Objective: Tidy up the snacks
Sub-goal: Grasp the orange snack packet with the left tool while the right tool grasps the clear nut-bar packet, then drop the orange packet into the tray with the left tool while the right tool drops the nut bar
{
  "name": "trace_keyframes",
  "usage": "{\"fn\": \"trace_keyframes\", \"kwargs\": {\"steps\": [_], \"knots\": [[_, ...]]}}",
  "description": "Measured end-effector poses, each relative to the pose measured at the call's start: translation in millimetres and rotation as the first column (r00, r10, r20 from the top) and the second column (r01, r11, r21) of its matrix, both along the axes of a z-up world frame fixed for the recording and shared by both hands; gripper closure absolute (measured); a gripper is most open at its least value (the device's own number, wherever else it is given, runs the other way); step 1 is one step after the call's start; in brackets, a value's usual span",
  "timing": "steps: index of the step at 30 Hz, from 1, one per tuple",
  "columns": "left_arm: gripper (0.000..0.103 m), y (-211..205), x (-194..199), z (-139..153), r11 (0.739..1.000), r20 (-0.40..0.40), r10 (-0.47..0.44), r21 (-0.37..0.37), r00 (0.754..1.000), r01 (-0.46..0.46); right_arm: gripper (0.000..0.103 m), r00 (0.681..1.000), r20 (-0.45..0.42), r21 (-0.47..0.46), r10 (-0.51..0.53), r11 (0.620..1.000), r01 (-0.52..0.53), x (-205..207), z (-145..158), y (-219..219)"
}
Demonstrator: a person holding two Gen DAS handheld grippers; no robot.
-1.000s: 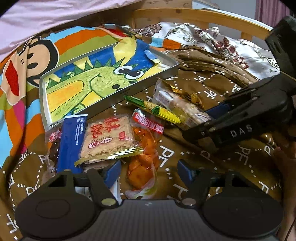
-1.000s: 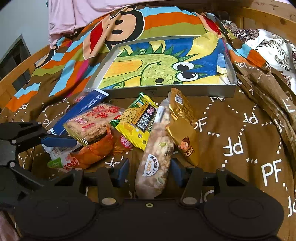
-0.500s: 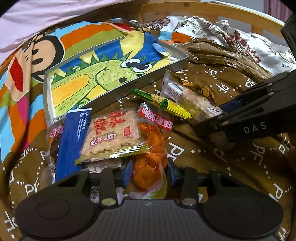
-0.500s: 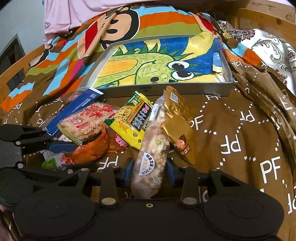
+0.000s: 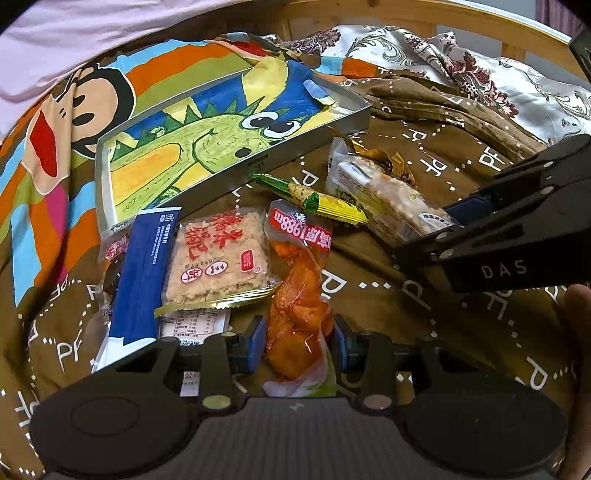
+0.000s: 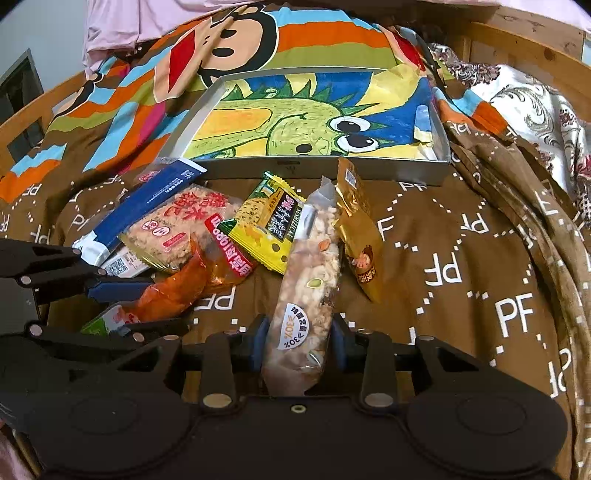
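1. The left gripper, jaws just closed, clamps the orange pouch at its near end.
2. The right gripper, jaws likewise just closed, pinches the nut bar.
3. Both packets lie among snacks on a brown blanket, just before the tray with its dinosaur liner.

A bed fills both views, spread with a brown blanket printed with white "PF" letters. Toward 11 o'clock lies a striped cartoon-monkey cover, and toward 1 o'clock a floral cream quilt. A wooden bed rail runs across 12 o'clock. Pale pink fabric lies at 10 o'clock. The light is soft and even.
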State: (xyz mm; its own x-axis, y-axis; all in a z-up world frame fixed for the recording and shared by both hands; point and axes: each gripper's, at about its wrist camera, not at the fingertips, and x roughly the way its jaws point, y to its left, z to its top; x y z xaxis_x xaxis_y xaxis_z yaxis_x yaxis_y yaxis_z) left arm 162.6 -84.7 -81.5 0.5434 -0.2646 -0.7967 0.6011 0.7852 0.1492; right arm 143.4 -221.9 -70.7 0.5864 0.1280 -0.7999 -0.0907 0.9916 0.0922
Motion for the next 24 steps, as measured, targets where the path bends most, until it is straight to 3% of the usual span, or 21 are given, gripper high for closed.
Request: {"fn": "trace_keyframes", "kwargs": {"steps": [5,9,14,17,20,24], "knots": [[0.060,3,8,-3,0.999,-0.025,0.006,-0.042,1.000,-0.007,0.063,1.000,0.010,0.019,-0.006,1.000,0.006,8,-4,-1],[0.061,8,10,-1,0.996,-0.056,0.025,-0.083,0.998,-0.030,0.067,1.000,0.018,0.012,-0.008,1.000,0.008,7,-3,-2],[0.062,21,3,10,0.983,-0.125,0.075,-0.157,0.989,-0.095,0.069,0.992,0.107,-0.130,0.066,0.990,-0.051,-19,12,13],[0.062,31,-4,15,0.970,-0.171,0.106,-0.200,0.980,-0.140,0.070,0.975,0.173,-0.258,0.142,0.961,-0.095,-39,20,27],[0.062,38,-11,22,0.960,-0.159,0.114,-0.238,0.981,-0.150,0.070,0.947,0.234,-0.394,0.221,0.912,-0.116,-56,24,43],[0.063,45,-18,36,0.939,-0.134,0.115,-0.308,0.984,-0.152,0.070,0.929,0.276,-0.459,0.247,0.883,-0.098,-64,27,49]]}}
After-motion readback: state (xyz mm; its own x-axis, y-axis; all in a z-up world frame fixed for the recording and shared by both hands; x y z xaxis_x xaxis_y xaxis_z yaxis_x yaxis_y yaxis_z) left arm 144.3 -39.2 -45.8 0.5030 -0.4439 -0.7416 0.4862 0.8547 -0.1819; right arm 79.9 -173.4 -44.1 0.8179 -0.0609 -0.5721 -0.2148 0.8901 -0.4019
